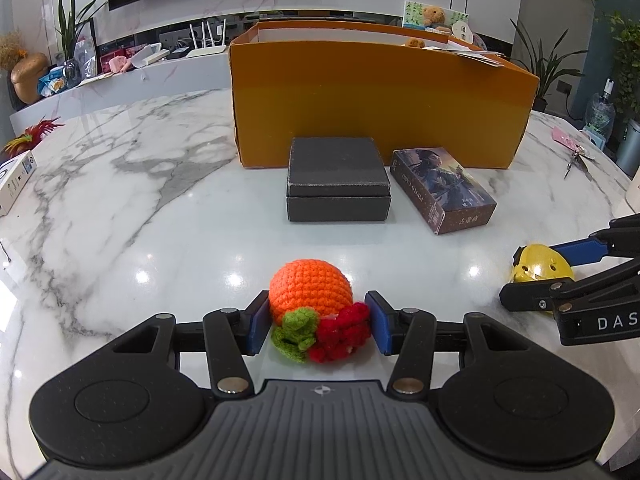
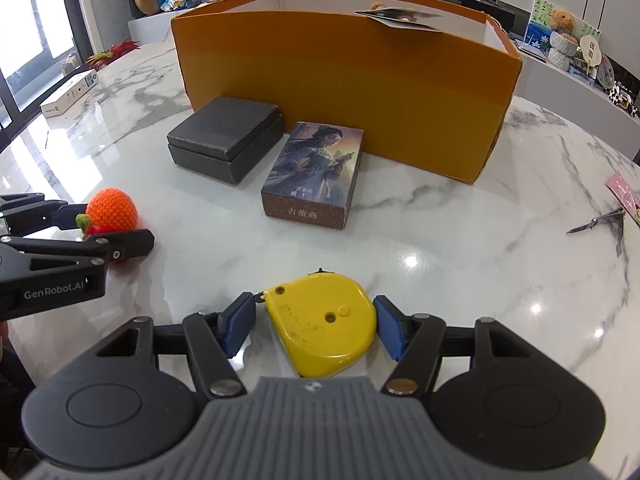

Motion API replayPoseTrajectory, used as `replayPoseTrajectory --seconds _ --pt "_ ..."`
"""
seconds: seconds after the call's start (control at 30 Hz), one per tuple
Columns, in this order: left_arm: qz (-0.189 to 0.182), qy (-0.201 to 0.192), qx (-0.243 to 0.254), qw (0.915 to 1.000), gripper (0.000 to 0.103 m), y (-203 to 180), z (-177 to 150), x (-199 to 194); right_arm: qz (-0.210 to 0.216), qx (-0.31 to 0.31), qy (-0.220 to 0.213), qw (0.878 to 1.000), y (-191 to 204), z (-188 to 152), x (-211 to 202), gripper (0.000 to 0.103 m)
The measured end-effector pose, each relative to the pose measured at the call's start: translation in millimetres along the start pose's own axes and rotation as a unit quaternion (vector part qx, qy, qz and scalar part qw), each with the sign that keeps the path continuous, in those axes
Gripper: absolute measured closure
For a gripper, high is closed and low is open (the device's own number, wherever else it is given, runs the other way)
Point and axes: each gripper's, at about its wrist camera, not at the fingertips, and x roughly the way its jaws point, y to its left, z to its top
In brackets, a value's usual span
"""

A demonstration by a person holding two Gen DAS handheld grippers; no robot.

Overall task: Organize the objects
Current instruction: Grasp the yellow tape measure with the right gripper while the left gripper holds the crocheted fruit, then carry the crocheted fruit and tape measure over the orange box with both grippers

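On the marble table (image 1: 120, 184) the left gripper (image 1: 316, 322) is down low, and its two blue pads (image 1: 256, 326) stand on both sides of the crocheted orange toy (image 1: 310, 296). The pads touch the toy's green and red knitted parts at 9 and 3 o'clock, so this gripper is closed around the toy, which rests on the table. In the right wrist view the same toy (image 2: 113, 210) is seen at 9 o'clock, between the fingers of the left gripper (image 2: 104, 228).

The right gripper (image 2: 316, 320) holds its jaws around the yellow tape measure (image 2: 324, 320). The pad at 3 o'clock touches the case; the pad at 9 o'clock seems a little apart from it, so I cannot tell if the grip is already firm. The tape measure lies flat on the table.

Further ahead, at 12 o'clock, stands the big orange cardboard box (image 2: 344, 92). Just before its wall lie a dark grey lidded box (image 2: 224, 138) and, beside it on the right, a picture card box (image 2: 316, 172).
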Motion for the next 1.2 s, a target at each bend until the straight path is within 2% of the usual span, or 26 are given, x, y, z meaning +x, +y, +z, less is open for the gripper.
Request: replayPoseTrajectory --seconds 0.57,1.2 --pt "0.004 -0.003 -0.008 0.9999 0.045 1.9 7.7 -3.9 0.009 0.001 -0.017 1.0 2.8 2.7 -14.2 0.037" --pt "0.014 -0.024 -0.044 0.9987 0.046 12.0 28.7 -16.2 0.015 0.007 -0.047 0.999 3.9 9.4 -33.5 0.037"
